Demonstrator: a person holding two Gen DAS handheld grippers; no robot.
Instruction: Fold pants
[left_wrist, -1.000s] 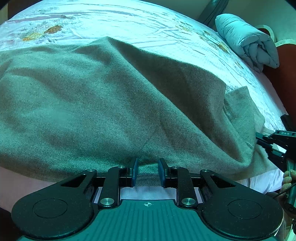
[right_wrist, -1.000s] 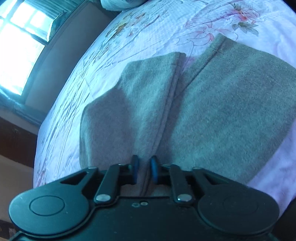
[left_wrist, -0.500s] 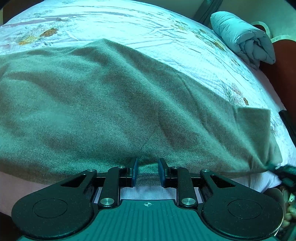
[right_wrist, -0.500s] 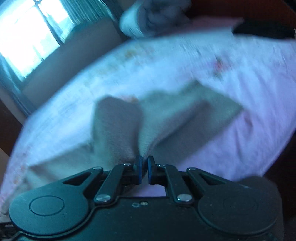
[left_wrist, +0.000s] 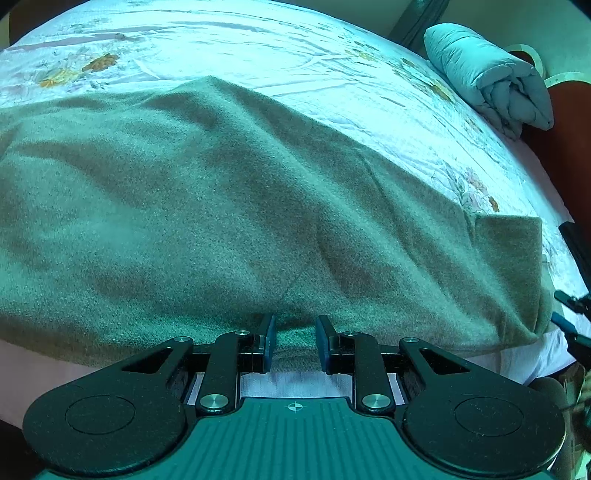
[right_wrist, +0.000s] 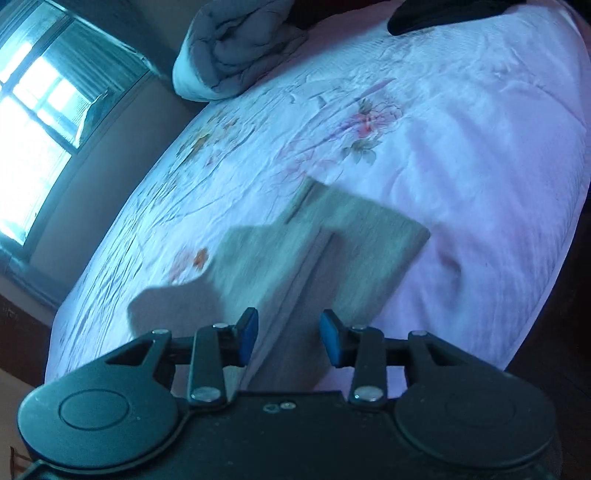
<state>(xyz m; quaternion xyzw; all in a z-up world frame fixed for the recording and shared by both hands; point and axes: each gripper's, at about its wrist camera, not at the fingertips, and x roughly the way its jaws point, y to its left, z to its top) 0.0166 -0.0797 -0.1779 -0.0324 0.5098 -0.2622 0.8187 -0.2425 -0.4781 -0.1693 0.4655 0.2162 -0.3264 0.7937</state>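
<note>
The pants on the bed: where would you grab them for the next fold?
Probably the free leg end of the pants, coming from the near bed edge: that hem lies flat with its corner exposed. The left gripper pins the near edge; the right gripper is opening, cloth between its fingers.

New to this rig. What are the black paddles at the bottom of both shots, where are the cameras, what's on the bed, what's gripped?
No robot arm here: a person holds a two-finger gripper in each hand, and each carries a fisheye camera looking along its fingers. The paddles are the gripper bodies.

Left wrist view: the left gripper has the near edge of the grey-brown pants between its blue pads, apparently pinched. The pants lie spread on a floral bedsheet, with a rolled grey quilt at the far corner.

Right wrist view: the right gripper is opening. The folded pants end lies between its pads, which no longer press on it.
</note>
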